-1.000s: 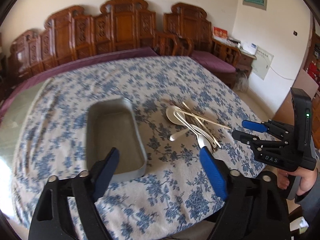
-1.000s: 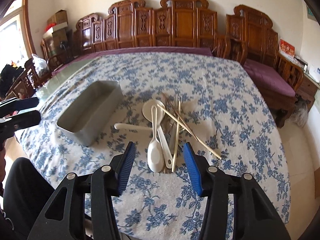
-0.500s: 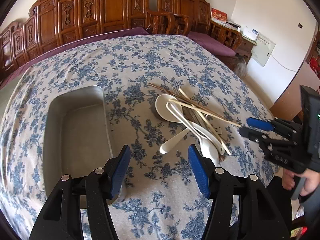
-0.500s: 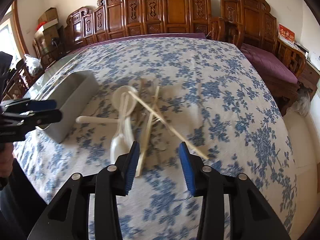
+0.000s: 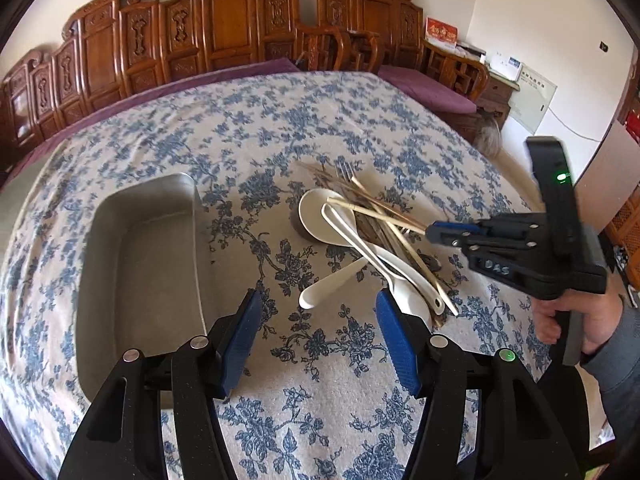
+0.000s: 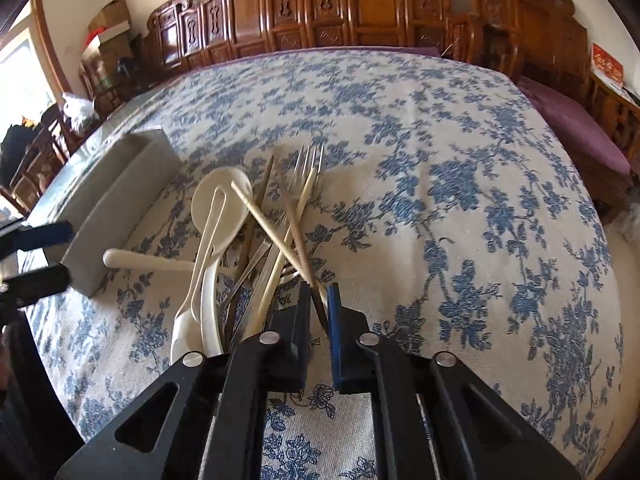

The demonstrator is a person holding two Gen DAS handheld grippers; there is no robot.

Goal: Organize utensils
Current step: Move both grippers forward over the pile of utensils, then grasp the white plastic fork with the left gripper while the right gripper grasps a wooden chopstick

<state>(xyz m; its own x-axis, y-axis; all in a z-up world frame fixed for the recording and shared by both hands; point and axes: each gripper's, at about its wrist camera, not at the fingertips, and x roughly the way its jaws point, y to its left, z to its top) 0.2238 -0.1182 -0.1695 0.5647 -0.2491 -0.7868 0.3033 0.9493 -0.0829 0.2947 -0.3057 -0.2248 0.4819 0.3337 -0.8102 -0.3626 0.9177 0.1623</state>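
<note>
While my right gripper (image 6: pixel 319 308) has its jaws clamped on a chopstick (image 6: pixel 298 236) — my left gripper (image 5: pixel 318 334) hangs half-open, holding nothing, a white spoon (image 5: pixel 334 285) just ahead.

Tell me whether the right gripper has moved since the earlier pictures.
Yes. The right gripper has come in leftward from the table edge to the pile of white spoons and wooden chopsticks, shut on a pale wooden chopstick.

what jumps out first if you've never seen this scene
The tangled pile of utensils, white spoons, chopsticks and forks, mid-table on the blue floral tablecloth. The right hand-held gripper has shut on a chopstick at the pile's near edge. Left of the pile sits an empty grey tray.
</note>
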